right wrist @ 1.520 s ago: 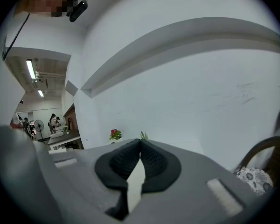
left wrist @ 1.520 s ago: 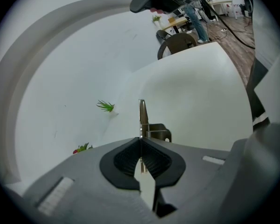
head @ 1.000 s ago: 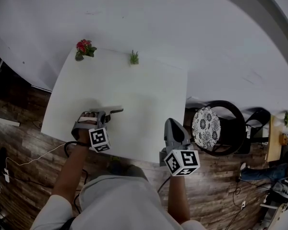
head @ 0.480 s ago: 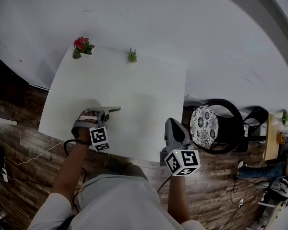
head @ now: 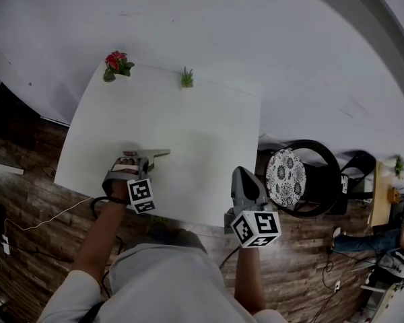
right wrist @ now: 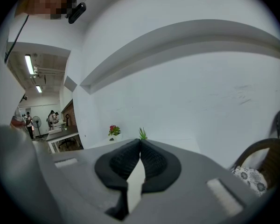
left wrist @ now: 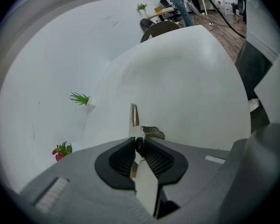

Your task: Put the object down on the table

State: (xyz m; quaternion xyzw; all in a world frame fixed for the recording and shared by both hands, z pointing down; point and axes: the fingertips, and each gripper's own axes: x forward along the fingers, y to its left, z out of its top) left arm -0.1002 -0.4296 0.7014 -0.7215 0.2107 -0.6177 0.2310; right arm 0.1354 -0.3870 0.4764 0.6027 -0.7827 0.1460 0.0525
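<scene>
My left gripper (head: 147, 159) is shut on a thin flat metal object (head: 157, 154) over the near left part of the white table (head: 188, 126). The object pokes out to the right past the jaws and sits low over the tabletop; whether it touches, I cannot tell. In the left gripper view its narrow blade (left wrist: 134, 115) sticks out beyond the shut pads of my left gripper (left wrist: 139, 144). My right gripper (head: 240, 175) hangs at the table's near right edge, shut with nothing in it. In its own view my right gripper (right wrist: 140, 146) shows pads pressed together.
A red flower pot (head: 116, 65) and a small green plant (head: 187, 78) stand along the table's far edge by the white wall. A black chair with a patterned cushion (head: 288, 179) stands right of the table. Wooden floor and a white cable (head: 47, 219) lie on the near side.
Almost nothing: both grippers keep their places and the left stays shut on the metal object. Only the head view has shifted slightly.
</scene>
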